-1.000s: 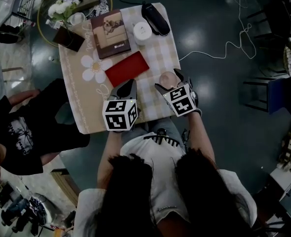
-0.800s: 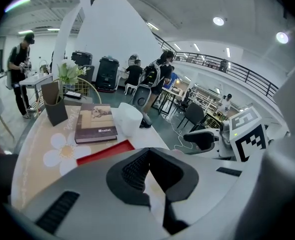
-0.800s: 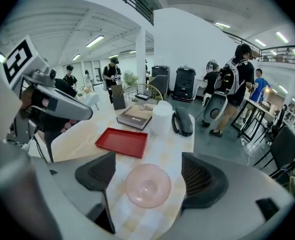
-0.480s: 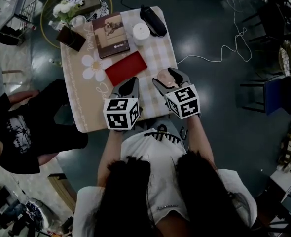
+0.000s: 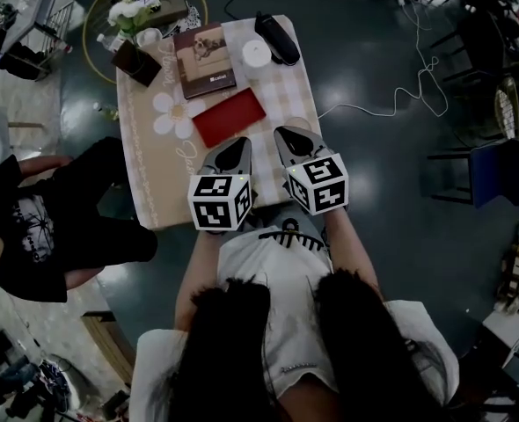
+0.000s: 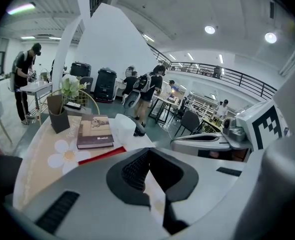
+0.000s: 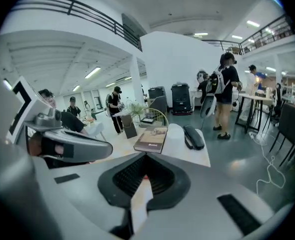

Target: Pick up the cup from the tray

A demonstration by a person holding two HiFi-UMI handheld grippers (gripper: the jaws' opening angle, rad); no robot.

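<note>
In the head view the small table (image 5: 167, 183) has a pale checked cloth, and a flat red tray (image 5: 229, 117) lies at its middle. Only a pale sliver of the cup (image 5: 300, 124) shows, past the tips of my right gripper (image 5: 288, 134), near the table's right edge. That gripper's jaws have just been closing and now stand shut; in the right gripper view (image 7: 146, 156) I see nothing held. My left gripper (image 5: 236, 148) hangs beside it over the table's near edge, jaws together and empty, as the left gripper view (image 6: 148, 151) also shows.
Behind the tray lie a brown book (image 5: 205, 58), a white cylinder (image 5: 256, 54) and a black oblong object (image 5: 277, 35). A dark plant pot (image 5: 136, 60) stands at the far left corner. A person in black (image 5: 57, 227) sits left of the table. A white cable (image 5: 400, 86) lies on the floor at right.
The right gripper's jaws, open around the pinkish cup before, are now shut, and the cup is mostly hidden behind them. Both grippers look larger and higher over the table's near edge.
</note>
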